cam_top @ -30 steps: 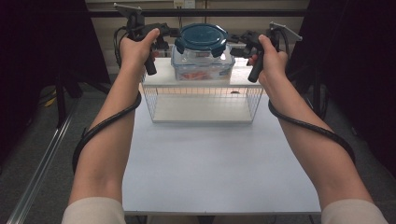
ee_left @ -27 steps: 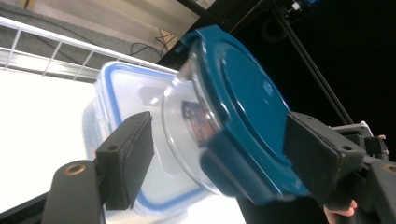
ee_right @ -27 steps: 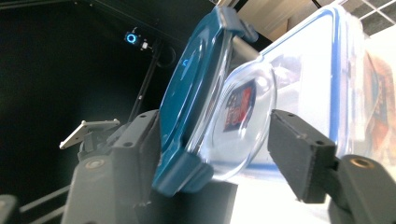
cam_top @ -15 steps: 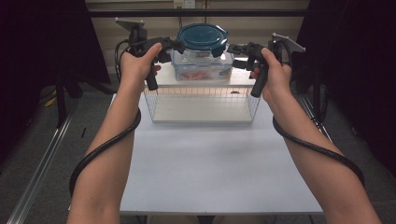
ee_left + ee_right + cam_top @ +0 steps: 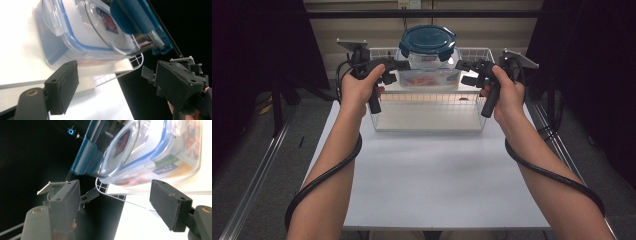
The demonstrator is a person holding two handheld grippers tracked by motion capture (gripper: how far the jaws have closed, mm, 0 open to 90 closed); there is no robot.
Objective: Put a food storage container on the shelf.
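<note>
At upper centre of the high view, our left gripper [image 5: 399,65] and right gripper [image 5: 463,67] flank the stack, jaws wide, nothing between the pads; both have just been opening. Left gripper view: pads [image 5: 62,85] stand clear below the clear box. Right gripper view: same, pads [image 5: 170,202] apart, box above them.

Between the tongs, upper centre: a round container [image 5: 428,50] with a dark teal lid [image 5: 428,39] sits on a clear rectangular container [image 5: 428,77] with a blue seal and clip flaps. Both rest on a white shelf [image 5: 427,89] across the wire basket [image 5: 429,107], at the far end of the white table [image 5: 427,170].

Handling, as we judge it:
- Hard plastic walls: stiff, smooth, likely slippery under flat pads.
- Something reddish shows inside the lower box; weight probably modest, contents hard to tell.
- The round one rides loose on top, so it may slide if we tilt the lower.
- Best hold: opposite short sides of the lower box, under the lid rim, one gripper each side, kept level. Avoid the clip flaps, since they may pop open.
</note>
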